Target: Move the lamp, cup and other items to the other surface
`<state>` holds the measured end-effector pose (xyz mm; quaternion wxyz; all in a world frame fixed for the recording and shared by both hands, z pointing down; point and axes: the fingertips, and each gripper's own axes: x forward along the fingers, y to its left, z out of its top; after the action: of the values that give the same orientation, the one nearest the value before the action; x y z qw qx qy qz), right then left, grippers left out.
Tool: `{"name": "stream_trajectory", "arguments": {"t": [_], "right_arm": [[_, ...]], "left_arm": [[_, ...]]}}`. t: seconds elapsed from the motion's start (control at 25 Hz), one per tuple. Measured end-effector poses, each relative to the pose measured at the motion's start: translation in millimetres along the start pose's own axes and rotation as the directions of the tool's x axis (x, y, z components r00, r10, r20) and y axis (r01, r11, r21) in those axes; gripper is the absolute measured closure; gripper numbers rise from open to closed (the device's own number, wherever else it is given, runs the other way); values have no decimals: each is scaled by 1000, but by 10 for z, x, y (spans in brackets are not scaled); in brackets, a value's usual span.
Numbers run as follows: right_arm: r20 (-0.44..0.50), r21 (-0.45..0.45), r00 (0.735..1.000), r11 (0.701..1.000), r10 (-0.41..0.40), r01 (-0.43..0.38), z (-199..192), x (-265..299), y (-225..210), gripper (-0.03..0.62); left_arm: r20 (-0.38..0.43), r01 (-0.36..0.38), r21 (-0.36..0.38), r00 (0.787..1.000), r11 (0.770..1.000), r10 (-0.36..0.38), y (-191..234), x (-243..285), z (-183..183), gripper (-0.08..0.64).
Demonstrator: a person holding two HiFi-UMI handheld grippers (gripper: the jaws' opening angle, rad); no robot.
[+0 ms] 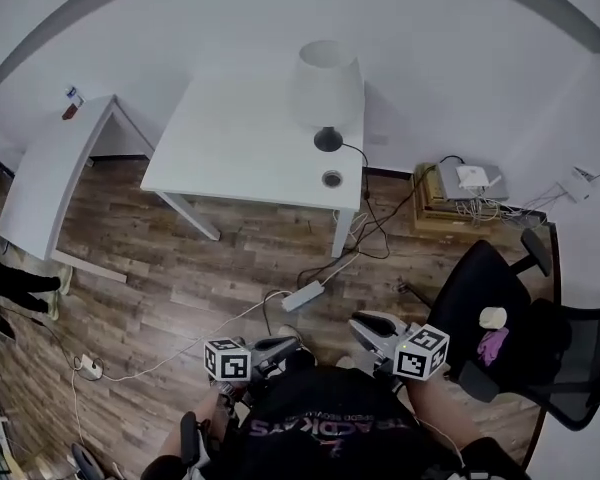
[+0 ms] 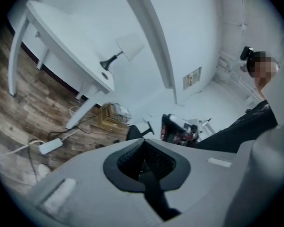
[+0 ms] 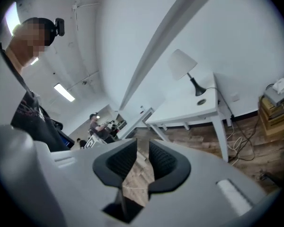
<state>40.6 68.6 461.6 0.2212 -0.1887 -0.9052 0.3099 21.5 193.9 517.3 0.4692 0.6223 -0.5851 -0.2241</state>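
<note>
A lamp (image 1: 327, 88) with a white shade and black foot stands at the far right of the white table (image 1: 230, 148), its cord running off the edge. A small round cup-like thing (image 1: 332, 179) sits just in front of it. Both show in the right gripper view too: lamp (image 3: 182, 64), round thing (image 3: 201, 101). The left gripper view shows the lamp (image 2: 125, 48) far off. My left gripper (image 1: 280, 348) (image 2: 143, 148) is shut and empty. My right gripper (image 1: 365, 323) (image 3: 143, 148) stands slightly open with only floor between its pads. Both hang low near my body, far from the table.
A second white table (image 1: 50, 183) stands at the left with a small item (image 1: 72, 98) at its far end. A power strip (image 1: 302, 295) and cables lie on the wood floor. A black office chair (image 1: 500, 338) is at my right, boxes with a white device (image 1: 460, 190) behind it.
</note>
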Motion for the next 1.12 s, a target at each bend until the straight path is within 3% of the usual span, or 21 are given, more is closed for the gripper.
{"name": "stream_trajectory", "arguments": {"t": [0.12, 0.2, 0.4, 0.56, 0.68, 0.8, 0.96, 1.12], "right_arm": [[85, -7, 988, 991, -130, 131, 360, 278, -319, 510], [122, -9, 973, 980, -194, 197, 570, 484, -485, 505], [146, -21, 948, 957, -284, 290, 912, 913, -734, 488], [109, -73, 935, 935, -337, 346, 1129, 1158, -1047, 459], [116, -162, 913, 899, -391, 406, 1435, 1276, -1395, 467], [138, -233, 885, 853, -446, 466, 1800, 1391, -1810, 468], [149, -339, 863, 795, -482, 503, 2282, 1677, -2296, 462], [146, -432, 864, 754, -482, 494, 2713, 2055, -2703, 449]], "left_arm": [[-44, -183, 40, 982, 982, 185, 713, -293, 142, 561], [-67, -267, 21, 961, 964, 268, 1127, -500, 143, 561], [-146, -377, -139, 922, 916, 358, 1806, -949, -307, 561], [-228, -461, -295, 884, 837, 407, 2140, -1223, -906, 561], [-263, -497, -398, 867, 771, 423, 2223, -1293, -1241, 561], [-279, -517, -452, 856, 727, 435, 2223, -1273, -1432, 561], [-201, -524, -509, 844, 683, 498, 2195, -1211, -1312, 561], [-88, -513, -549, 821, 660, 564, 2152, -1105, -977, 561]]}}
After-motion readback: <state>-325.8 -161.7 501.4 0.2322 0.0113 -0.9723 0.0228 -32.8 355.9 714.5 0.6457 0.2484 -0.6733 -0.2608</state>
